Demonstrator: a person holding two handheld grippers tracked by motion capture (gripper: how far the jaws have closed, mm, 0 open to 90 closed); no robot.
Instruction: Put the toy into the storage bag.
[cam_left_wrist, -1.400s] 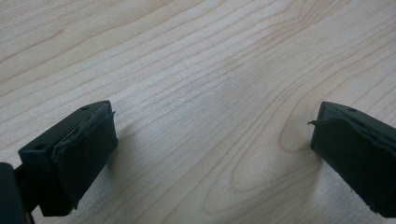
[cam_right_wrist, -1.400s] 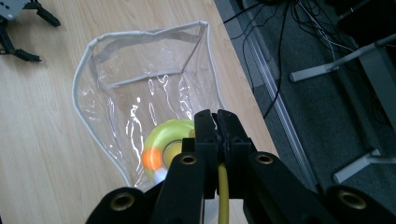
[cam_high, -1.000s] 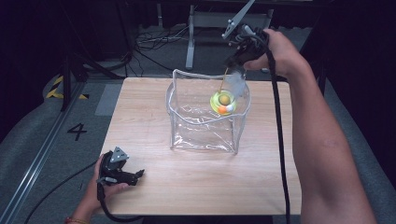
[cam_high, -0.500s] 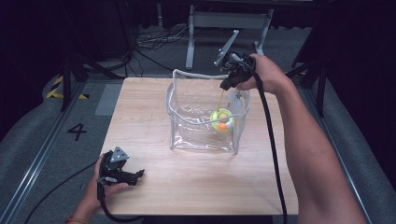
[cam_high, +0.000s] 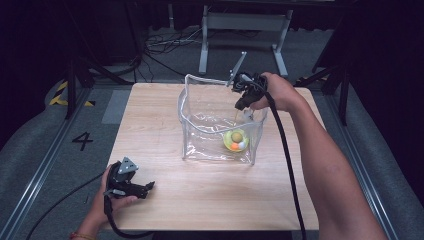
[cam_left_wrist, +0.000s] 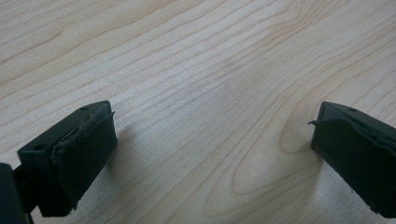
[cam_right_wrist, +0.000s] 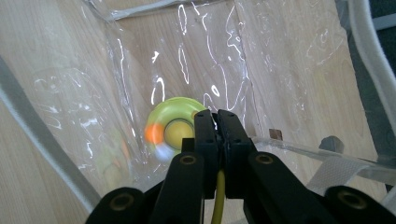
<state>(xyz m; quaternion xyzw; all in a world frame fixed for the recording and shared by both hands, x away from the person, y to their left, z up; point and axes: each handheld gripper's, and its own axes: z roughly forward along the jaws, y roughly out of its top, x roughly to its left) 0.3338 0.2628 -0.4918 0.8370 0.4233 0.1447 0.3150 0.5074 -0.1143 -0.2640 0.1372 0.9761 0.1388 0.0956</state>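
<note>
Toy (cam_high: 236, 140): lower than a second ago, now near the floor of the bag (cam_high: 192, 127), frame centre.
Right gripper (cam_right_wrist: 216, 122): clamped on the toy's yellow cord (cam_right_wrist: 218, 196); release looks next.
Left gripper (cam_high: 147, 186): jaws wide, empty, lower left.

A square table (cam_high: 165, 130) of pale wood with a visible grain stands on grey carpeted floor (cam_high: 30, 150). On its far half sits a clear soft-plastic bag with a white rim (cam_high: 200, 135) (open at the top, standing upright). At the near left corner the left tongs (cam_high: 145, 188) rest on the wood.
</note>
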